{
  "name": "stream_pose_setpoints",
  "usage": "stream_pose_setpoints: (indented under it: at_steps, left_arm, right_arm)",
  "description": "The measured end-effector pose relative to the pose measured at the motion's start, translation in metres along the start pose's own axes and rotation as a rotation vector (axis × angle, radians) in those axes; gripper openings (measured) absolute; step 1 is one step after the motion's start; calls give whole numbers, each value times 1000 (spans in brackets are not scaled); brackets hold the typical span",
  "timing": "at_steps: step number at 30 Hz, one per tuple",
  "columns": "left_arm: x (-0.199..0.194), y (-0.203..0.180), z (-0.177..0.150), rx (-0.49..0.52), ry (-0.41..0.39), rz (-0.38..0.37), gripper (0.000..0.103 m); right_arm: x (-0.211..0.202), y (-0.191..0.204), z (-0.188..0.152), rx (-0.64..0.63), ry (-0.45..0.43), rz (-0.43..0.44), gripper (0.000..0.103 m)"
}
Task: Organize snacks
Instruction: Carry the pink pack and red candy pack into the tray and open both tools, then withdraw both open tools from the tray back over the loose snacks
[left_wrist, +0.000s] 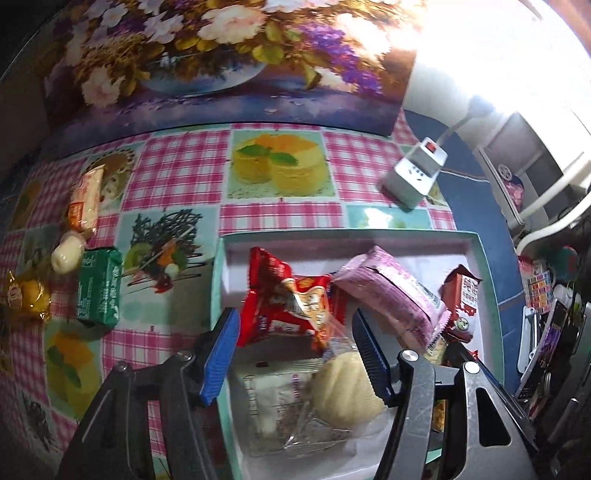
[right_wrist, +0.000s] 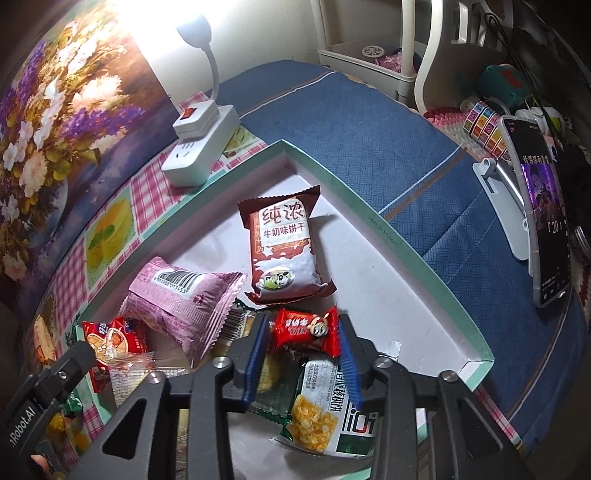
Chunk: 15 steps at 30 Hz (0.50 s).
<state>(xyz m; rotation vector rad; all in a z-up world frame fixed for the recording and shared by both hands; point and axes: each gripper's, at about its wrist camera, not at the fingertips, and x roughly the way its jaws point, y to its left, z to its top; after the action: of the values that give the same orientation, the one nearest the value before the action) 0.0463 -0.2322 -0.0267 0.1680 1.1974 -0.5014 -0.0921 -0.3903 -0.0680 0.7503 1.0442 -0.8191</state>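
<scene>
A teal-rimmed box (left_wrist: 487, 280) with a white floor holds several snacks. My left gripper (left_wrist: 295, 354) hangs open over its near left part, above a clear-wrapped pale pastry (left_wrist: 343, 391) and a red packet (left_wrist: 291, 306); the pads do not press on either. In the right wrist view my right gripper (right_wrist: 303, 362) is open, and a small red candy packet (right_wrist: 306, 330) lies between its fingertips on a green-and-white packet (right_wrist: 325, 413). A brown biscuit packet (right_wrist: 282, 247) and a pink packet (right_wrist: 181, 299) lie further in.
Left of the box, a green packet (left_wrist: 99, 291), a white roll (left_wrist: 68, 253), an orange-and-white packet (left_wrist: 86, 199) and a yellow snack (left_wrist: 27, 299) lie on the checked tablecloth. A white power strip (left_wrist: 415, 171) sits behind the box. A phone on a stand (right_wrist: 546, 229) is at the right.
</scene>
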Motion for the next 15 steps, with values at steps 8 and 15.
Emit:
stream_pose_setpoints:
  at_steps: [8, 15]
  left_arm:
    - [-3, 25, 1, -33, -13, 85, 85]
    - [1, 41, 0, -22, -21, 212, 86]
  right_arm:
    - [-1, 4, 0, -19, -11, -7, 63]
    - [-2, 10, 0, -42, -30, 10, 86]
